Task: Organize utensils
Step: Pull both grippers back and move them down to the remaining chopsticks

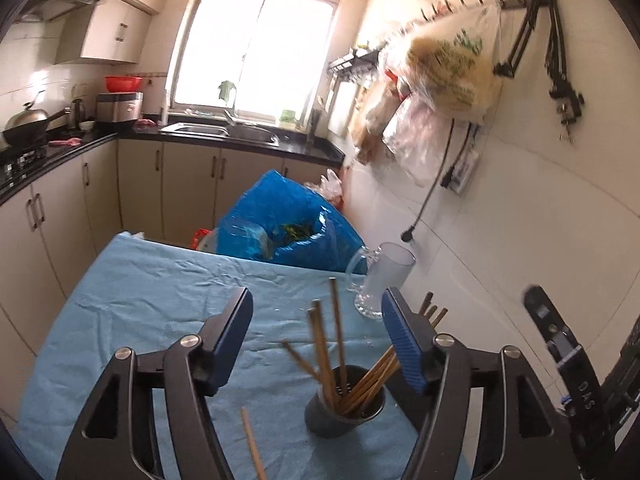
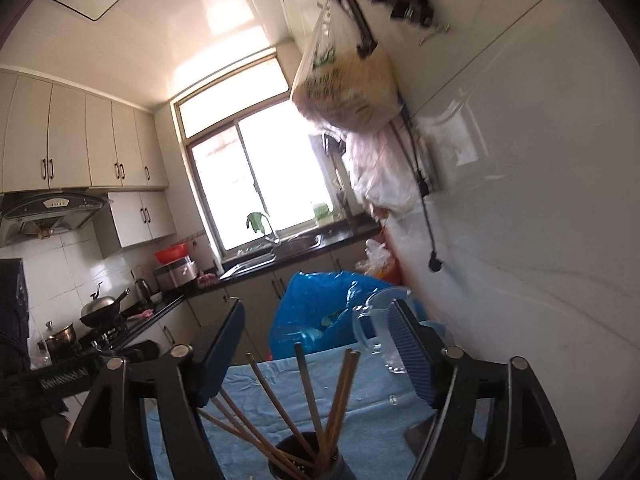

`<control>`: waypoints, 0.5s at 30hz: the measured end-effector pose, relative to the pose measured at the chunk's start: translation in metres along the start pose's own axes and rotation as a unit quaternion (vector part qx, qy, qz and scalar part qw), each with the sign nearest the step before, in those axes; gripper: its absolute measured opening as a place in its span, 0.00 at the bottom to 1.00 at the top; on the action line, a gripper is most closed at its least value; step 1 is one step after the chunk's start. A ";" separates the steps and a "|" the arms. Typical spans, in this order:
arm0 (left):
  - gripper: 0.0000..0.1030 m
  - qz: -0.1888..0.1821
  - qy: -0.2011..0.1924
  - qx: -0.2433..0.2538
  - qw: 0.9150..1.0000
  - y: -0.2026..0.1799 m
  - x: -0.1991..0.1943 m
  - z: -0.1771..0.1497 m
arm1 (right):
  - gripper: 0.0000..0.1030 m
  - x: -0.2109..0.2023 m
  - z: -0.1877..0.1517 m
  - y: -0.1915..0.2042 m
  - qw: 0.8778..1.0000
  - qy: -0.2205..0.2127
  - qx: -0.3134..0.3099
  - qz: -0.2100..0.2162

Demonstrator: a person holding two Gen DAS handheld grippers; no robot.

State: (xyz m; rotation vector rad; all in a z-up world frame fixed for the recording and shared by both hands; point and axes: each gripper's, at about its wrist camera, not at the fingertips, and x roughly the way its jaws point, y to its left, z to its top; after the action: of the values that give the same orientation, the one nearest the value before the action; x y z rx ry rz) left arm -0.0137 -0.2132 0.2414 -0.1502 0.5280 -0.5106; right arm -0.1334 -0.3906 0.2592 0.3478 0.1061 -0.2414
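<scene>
A dark metal utensil cup (image 1: 344, 404) stands on the blue cloth (image 1: 160, 304) and holds several wooden chopsticks (image 1: 338, 344) that fan outward. One loose chopstick (image 1: 252, 444) lies on the cloth to the cup's left. My left gripper (image 1: 318, 338) is open and empty, its jaws wide apart above the cup. In the right wrist view the cup (image 2: 308, 458) sits at the bottom with the chopsticks (image 2: 304, 396) rising between the jaws. My right gripper (image 2: 320, 354) is open and empty above it. The other gripper (image 1: 568, 364) shows at the right edge of the left view.
A glass mug (image 1: 380, 276) stands on the cloth by the white wall, also in the right view (image 2: 384, 328). A blue plastic bag (image 1: 288, 220) sits behind the table. Kitchen counter, sink and stove lie beyond. Bags hang on the right wall.
</scene>
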 end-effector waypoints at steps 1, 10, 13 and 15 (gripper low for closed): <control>0.68 0.004 -0.002 -0.004 1.000 0.005 -0.006 -0.001 | 0.81 -0.007 -0.001 -0.001 1.000 -0.001 0.000 -0.001; 0.77 0.056 0.048 -0.037 0.997 0.076 -0.034 -0.055 | 0.94 -0.036 -0.050 0.004 0.998 0.068 -0.001 0.003; 0.77 0.086 0.087 -0.051 0.991 0.105 -0.028 -0.085 | 0.94 -0.029 -0.077 0.008 0.993 0.117 0.000 0.008; 0.77 0.101 0.125 -0.067 0.985 0.130 -0.021 -0.110 | 0.94 -0.023 -0.099 0.012 0.988 0.153 0.001 0.016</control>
State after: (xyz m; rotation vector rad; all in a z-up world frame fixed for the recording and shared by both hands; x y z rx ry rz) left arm -0.0302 -0.0913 0.1222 -0.1597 0.8157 -0.2965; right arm -0.1589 -0.3401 0.1744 0.3874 0.4027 -0.1556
